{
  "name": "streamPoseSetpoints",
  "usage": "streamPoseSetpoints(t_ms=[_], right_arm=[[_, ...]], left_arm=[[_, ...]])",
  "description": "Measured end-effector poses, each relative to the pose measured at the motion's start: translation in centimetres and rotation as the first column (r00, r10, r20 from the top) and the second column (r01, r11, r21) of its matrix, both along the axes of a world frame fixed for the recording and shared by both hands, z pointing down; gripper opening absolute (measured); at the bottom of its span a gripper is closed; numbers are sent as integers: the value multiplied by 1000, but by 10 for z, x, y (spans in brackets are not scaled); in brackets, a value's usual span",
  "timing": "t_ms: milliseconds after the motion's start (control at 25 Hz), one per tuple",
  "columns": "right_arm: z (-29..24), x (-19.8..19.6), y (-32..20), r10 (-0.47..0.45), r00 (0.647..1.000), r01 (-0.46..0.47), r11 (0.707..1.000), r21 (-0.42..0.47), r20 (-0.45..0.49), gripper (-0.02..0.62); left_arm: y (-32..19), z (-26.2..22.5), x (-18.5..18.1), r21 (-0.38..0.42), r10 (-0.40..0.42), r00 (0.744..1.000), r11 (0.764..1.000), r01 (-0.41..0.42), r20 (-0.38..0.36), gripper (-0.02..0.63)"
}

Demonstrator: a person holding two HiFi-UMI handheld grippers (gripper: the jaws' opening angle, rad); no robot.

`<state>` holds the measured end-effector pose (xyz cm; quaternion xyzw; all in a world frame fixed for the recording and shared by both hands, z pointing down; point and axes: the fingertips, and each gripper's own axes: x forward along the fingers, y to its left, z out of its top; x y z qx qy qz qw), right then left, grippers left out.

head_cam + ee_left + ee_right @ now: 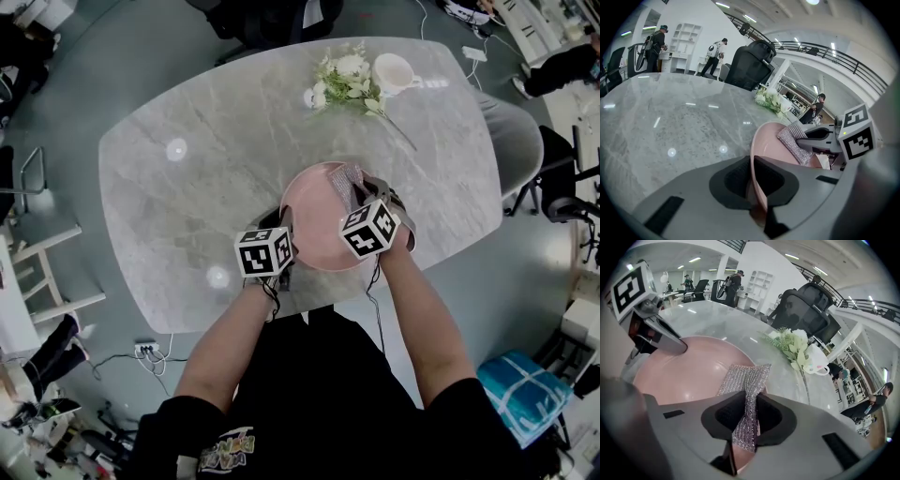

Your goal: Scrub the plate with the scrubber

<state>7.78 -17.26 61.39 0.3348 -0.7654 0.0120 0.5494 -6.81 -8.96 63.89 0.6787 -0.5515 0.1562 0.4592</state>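
Only in the head view: the whole oval table (187,178) of gray marble, both forearms (225,347) reaching over its near edge, and 2 marker cubes (265,251) side by side above the plate (314,216).

Only in the left gripper view: the left gripper (752,176) with its fingers pinching the near rim of the plate, 1 pad on each face, the rim standing almost on edge between them.

Only in the right gripper view: the right gripper (746,420) with its fingers pressed on the scrubber (746,385), and the free end of the scrubber spread flat against the inside of the plate, near the far rim.

Counted: 1 plate, 1 scrubber, 2 grippers, 1 white cup (394,70) and 1 bunch of white flowers (345,80). Cup and flowers just beside each other at the far edge of the table, well apart from the plate.

Plate: round, pale pink, smooth and glossy, tilted, over the near part of the table between the 2 grippers. Scrubber: a silvery, sparkling mesh cloth, squeezed into a fold at the fingers. Contact between plate and table: not possible to tell.
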Motion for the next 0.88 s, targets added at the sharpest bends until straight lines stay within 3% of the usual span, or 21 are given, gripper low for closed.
streamPoseSetpoints(t_ms=[520,880], right_arm=[[-10,23,-8,12,1000,-11,999,42,-21,81],[-33,29,-1,146,976,-151,988,17,162,78]], left_arm=[[2,0,-1,2,8,1000,1000,-8,16,35],[1,1,-1,-16,-11,1000,1000,12,23,37]])
